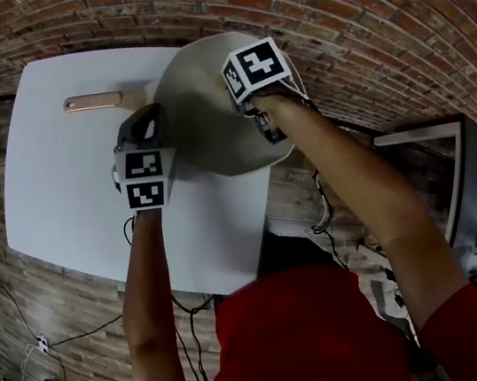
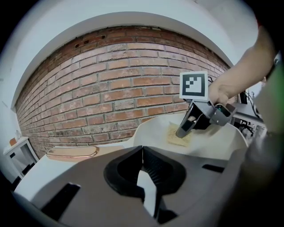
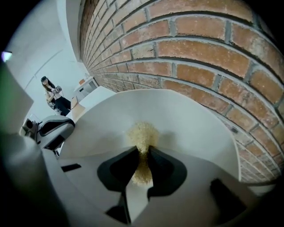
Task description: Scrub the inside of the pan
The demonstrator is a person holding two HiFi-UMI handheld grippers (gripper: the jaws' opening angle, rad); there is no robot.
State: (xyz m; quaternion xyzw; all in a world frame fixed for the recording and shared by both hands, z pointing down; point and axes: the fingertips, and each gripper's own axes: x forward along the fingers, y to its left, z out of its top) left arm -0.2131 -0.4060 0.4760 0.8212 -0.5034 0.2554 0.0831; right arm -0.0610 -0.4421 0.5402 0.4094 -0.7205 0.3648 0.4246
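I see the white table (image 1: 67,185) standing against a brick wall (image 3: 199,53). The pan (image 1: 200,119) sits at the table's 12 o'clock edge, part of it overhanging toward 3 o'clock. Its copper-coloured handle (image 1: 94,101) points to 9 o'clock.

My left gripper (image 2: 142,150) is at the pan's 8 o'clock rim, close to where the handle joins. Its jaws are together at the tips, and I see nothing between them. I cannot tell whether they touch the rim.

My right gripper (image 3: 143,150) reaches into the pan from the 3 o'clock side. Its jaws are clamped narrowly on a yellowish sponge (image 3: 143,133). The sponge sticks out past the tips and presses against the pan's pale inside, toward 3 o'clock of centre.
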